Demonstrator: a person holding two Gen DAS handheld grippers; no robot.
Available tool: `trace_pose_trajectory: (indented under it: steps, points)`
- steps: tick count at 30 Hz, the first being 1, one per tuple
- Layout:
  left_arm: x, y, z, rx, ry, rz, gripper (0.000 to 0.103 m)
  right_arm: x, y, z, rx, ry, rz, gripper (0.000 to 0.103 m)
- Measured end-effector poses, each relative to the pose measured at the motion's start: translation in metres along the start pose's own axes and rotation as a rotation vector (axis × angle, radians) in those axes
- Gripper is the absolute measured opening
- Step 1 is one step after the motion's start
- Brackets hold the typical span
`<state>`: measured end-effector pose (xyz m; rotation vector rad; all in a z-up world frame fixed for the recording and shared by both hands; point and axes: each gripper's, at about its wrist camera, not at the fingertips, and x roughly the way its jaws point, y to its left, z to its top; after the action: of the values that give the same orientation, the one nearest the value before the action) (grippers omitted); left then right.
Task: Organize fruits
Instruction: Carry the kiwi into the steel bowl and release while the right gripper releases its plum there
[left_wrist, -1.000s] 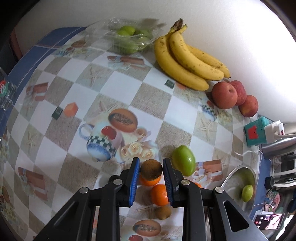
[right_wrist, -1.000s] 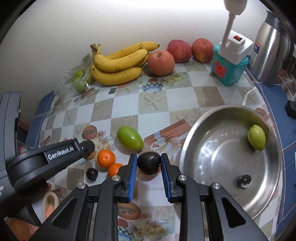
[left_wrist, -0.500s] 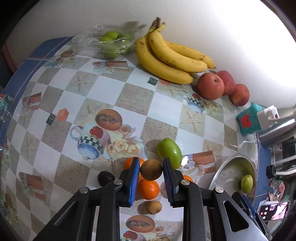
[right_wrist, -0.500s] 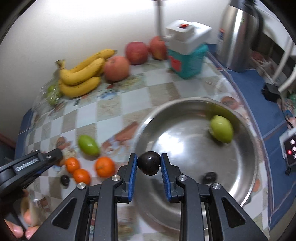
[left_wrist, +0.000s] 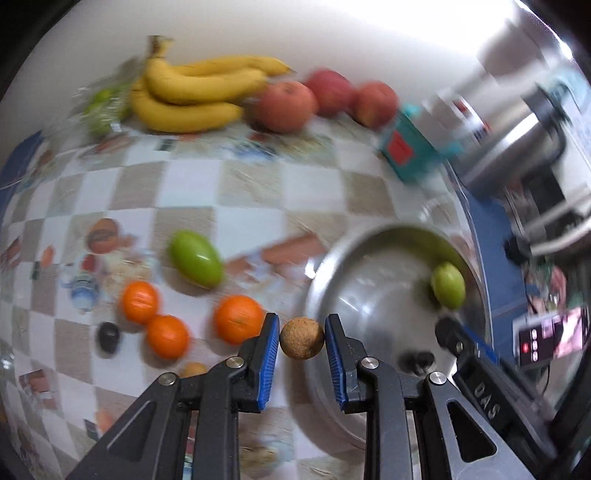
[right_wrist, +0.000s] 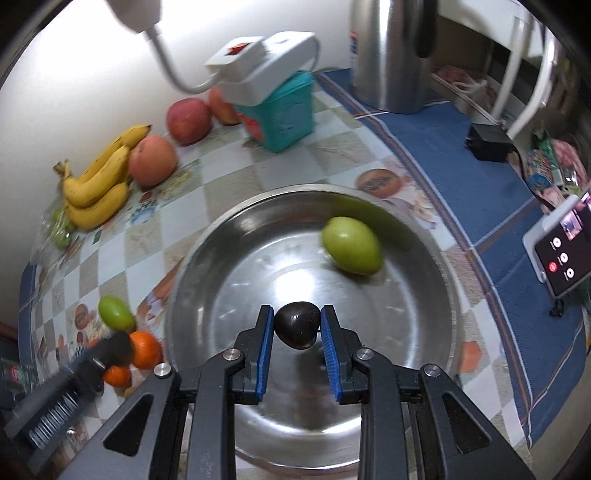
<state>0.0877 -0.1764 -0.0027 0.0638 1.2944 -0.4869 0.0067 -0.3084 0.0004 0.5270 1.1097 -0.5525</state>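
Observation:
My left gripper (left_wrist: 301, 338) is shut on a round brown fruit (left_wrist: 301, 338) and holds it above the left rim of the steel bowl (left_wrist: 325, 266). My right gripper (right_wrist: 297, 325) is shut on a dark, near-black fruit (right_wrist: 297, 324) over the inside of the bowl (right_wrist: 236, 236). A green fruit (right_wrist: 351, 245) lies in the bowl. On the table lie another green fruit (left_wrist: 194, 258), three oranges (left_wrist: 238, 319), a small dark fruit (left_wrist: 108, 334), bananas (left_wrist: 192, 92) and red apples (left_wrist: 286, 105).
A teal box with a white power adapter (right_wrist: 275, 99) and a steel kettle (right_wrist: 391, 55) stand behind the bowl. A phone (right_wrist: 559, 253) stands at the right on the blue cloth. A bag of small green fruits (left_wrist: 101, 107) lies far left by the wall.
Both grippers have swung right with their fruits. The right one now hangs lower over the bowl's middle; the left one has come from the oranges to the bowl's rim.

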Motion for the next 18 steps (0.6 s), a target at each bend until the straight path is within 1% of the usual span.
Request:
trace_pose_trajectory:
  steps: [3, 7, 9, 18]
  points:
    - [0.009, -0.017, -0.006, 0.063, 0.003, 0.011, 0.028, -0.001, -0.015, 0.003, 0.034, -0.007, -0.002, 0.027]
    - [0.02, -0.03, -0.011, 0.105, 0.021, -0.016, 0.028, 0.004, -0.032, 0.003, 0.079, -0.008, 0.001, 0.027]
    - [0.025, -0.034, -0.013, 0.123, 0.022, -0.014, 0.028, 0.008, -0.035, 0.003, 0.086, -0.001, 0.003, 0.027]
    - [0.044, -0.037, -0.018, 0.142, 0.048, 0.005, 0.028, 0.026, -0.035, 0.0, 0.083, 0.035, -0.002, 0.027]
